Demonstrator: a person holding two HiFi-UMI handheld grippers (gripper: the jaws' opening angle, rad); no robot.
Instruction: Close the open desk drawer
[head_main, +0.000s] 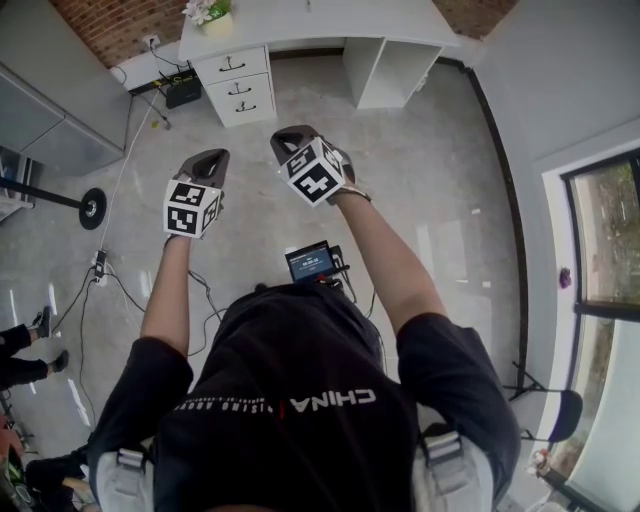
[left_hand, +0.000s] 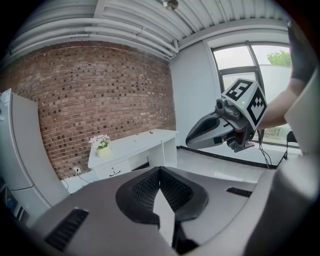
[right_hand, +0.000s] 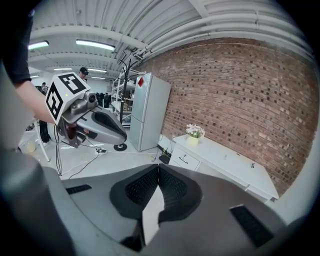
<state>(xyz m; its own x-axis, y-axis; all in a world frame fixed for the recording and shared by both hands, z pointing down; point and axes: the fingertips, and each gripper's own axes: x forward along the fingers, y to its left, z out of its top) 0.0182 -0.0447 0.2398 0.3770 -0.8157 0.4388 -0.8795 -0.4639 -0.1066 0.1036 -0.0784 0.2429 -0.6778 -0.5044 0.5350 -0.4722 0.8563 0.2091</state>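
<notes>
A white desk (head_main: 310, 20) stands against the brick wall, well ahead of me across the floor. Its three-drawer unit (head_main: 238, 88) is on the left; from this distance I cannot tell whether a drawer stands out. Both grippers hang in mid-air, far short of the desk. My left gripper (head_main: 213, 160) is shut and empty, its pads meeting in its own view (left_hand: 160, 171). The right gripper (head_main: 288, 140) is likewise shut on nothing (right_hand: 158, 169). The desk also appears in the left gripper view (left_hand: 135, 142) and the right gripper view (right_hand: 225, 157).
A flower pot (head_main: 210, 15) sits on the desk's left end. A grey cabinet (head_main: 50, 90) and a round stand base (head_main: 92, 207) are at left, with cables (head_main: 110, 285) and a black box (head_main: 183, 92) on the floor. Another person's feet (head_main: 40, 325) show at far left.
</notes>
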